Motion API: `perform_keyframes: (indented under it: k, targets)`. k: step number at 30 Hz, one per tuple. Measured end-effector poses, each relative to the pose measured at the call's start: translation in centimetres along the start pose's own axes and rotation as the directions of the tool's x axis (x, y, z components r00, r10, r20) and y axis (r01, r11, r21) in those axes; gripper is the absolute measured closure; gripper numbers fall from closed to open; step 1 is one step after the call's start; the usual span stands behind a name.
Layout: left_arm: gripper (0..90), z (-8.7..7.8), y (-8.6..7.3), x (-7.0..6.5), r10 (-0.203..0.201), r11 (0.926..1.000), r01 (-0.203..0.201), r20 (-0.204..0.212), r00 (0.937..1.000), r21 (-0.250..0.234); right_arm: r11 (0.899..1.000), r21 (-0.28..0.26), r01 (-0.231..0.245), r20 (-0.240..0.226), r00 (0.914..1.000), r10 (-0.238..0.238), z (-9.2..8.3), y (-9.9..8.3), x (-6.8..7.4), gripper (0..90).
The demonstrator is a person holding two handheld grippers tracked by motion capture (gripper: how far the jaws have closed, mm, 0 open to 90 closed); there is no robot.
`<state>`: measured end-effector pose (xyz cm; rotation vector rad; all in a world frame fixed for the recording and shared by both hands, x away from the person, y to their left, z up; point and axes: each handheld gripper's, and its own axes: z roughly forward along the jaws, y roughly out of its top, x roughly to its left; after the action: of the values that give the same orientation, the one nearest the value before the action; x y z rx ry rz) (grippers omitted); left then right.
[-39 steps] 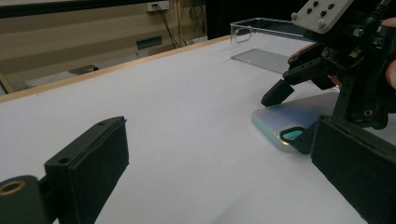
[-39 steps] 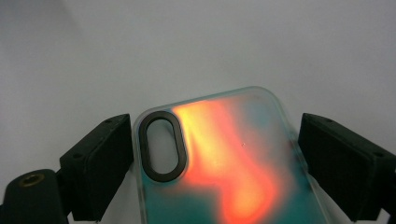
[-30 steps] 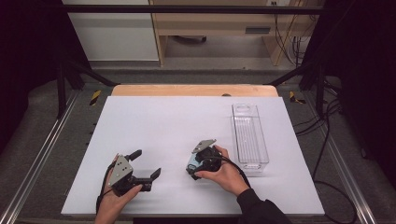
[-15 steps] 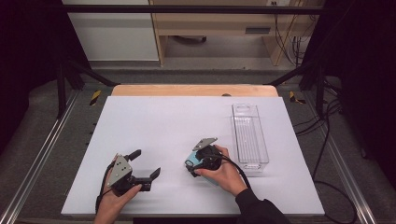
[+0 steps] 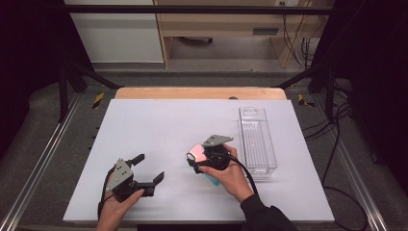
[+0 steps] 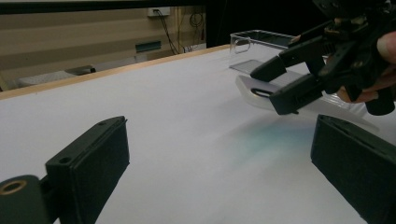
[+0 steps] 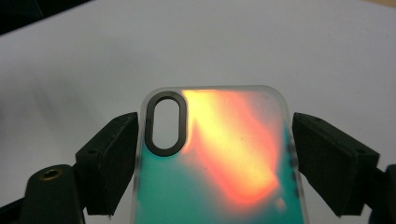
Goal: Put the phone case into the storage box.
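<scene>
An iridescent teal and orange phone case (image 7: 224, 154) with an oval camera hole sits between the jaws of my right gripper (image 7: 215, 140), both pads against its long edges. In the high view the right gripper (image 5: 195, 161) holds the case (image 5: 196, 153) tilted, its front end lifted off the white table at centre right. From the left gripper view the case (image 6: 243, 88) hangs just above the surface in the right gripper (image 6: 271, 86). My left gripper (image 5: 149, 167) rests at the front left, jaws wide open around nothing (image 6: 219, 158).
A clear plastic bin (image 5: 257, 139) stands lengthwise on the right side of the white table (image 5: 168, 120), just right of my right hand; it also shows far off (image 6: 261, 39). Metal rails and cables run along the table's sides.
My right gripper has risen with the phone case, whose front end now tilts up and catches pink light. The left gripper has stayed where it was.
</scene>
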<state>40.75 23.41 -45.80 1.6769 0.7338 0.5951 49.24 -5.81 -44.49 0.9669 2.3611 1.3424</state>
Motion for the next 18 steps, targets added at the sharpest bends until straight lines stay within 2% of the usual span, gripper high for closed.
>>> perform_keyframes:
  k: [3, 6, 10, 11, 14, 16, 18]
  targets:
    - [4.4, 0.1, 0.2, -0.2, -0.012, 0.9999, 0.012, 0.016, 0.9998, -0.002, 0.999, -0.053, -0.002, 0.001, 1.0000, 0.002, -0.5, 1.1, 0.2, 17.9]
    - [5.1, 0.2, 0.5, -0.6, -0.015, 0.9999, 0.015, 0.035, 0.9993, -0.002, 0.994, -0.110, -0.006, -0.001, 1.0000, 0.006, -0.8, 2.2, 0.4, 17.9]
    - [6.1, 0.5, 0.9, -1.0, -0.041, 0.9991, 0.042, 0.064, 0.9971, -0.007, 0.987, -0.163, -0.010, 0.002, 0.9999, 0.010, -0.8, 3.0, 0.5, 17.8]
    - [6.5, 0.6, 0.9, -1.1, -0.044, 0.9990, 0.044, 0.066, 0.9968, -0.002, 0.984, -0.175, -0.013, 0.002, 0.9999, 0.014, -0.8, 3.2, 0.5, 17.9]
    - [9.6, 1.1, 1.1, -1.3, -0.084, 0.9964, 0.083, 0.090, 0.9924, 0.014, 0.977, -0.210, -0.021, 0.000, 0.9998, 0.021, -0.9, 3.5, 0.7, 17.8]
    - [12.3, 1.8, 1.4, -1.6, -0.097, 0.9945, 0.093, 0.082, 0.9919, 0.047, 0.973, -0.229, -0.016, -0.002, 0.9999, 0.017, -0.9, 3.7, 0.9, 17.8]
    - [14.9, 2.4, 1.6, -2.0, -0.124, 0.9913, 0.119, 0.099, 0.9873, 0.057, 0.969, -0.245, -0.021, -0.004, 0.9998, 0.020, -0.9, 3.8, 1.0, 17.8]
